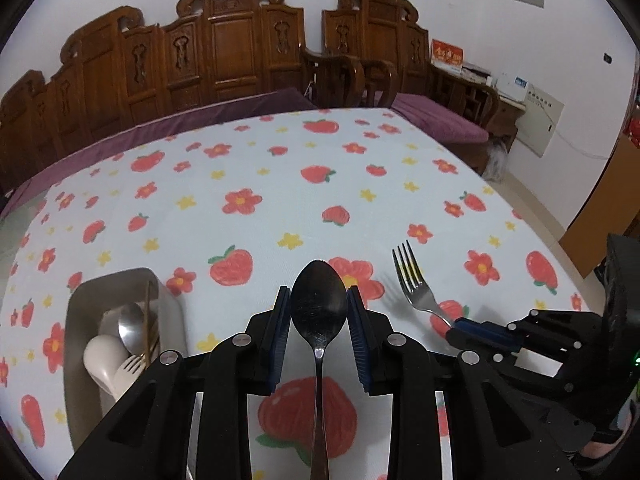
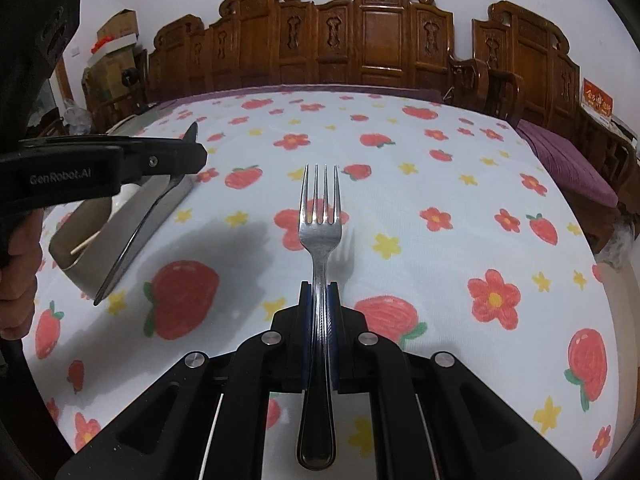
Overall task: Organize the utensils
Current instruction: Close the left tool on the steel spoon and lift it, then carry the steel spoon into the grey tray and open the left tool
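Observation:
My left gripper [image 1: 319, 294] is shut on a dark metal spoon [image 1: 318, 312], its pads pressing the sides of the bowl while the handle hangs down toward the camera. In the right wrist view the same left gripper [image 2: 200, 154] holds the spoon [image 2: 193, 131] above the cloth, beside the grey utensil holder [image 2: 76, 268]. That holder [image 1: 76, 320] stands at the lower left and contains a white spoon, a metal spoon, a white fork and chopsticks. My right gripper [image 2: 320, 286] is shut on the handle of a metal fork [image 2: 320, 232], tines pointing away. From the left, the fork [image 1: 416, 284] and right gripper [image 1: 460, 326] hover at the right.
The table wears a white cloth [image 1: 248, 168] printed with strawberries and flowers. Carved wooden benches [image 2: 380, 40] with purple cushions [image 2: 568, 160] line its far and right sides. A person's hand [image 2: 18, 272] grips the left tool at the left edge.

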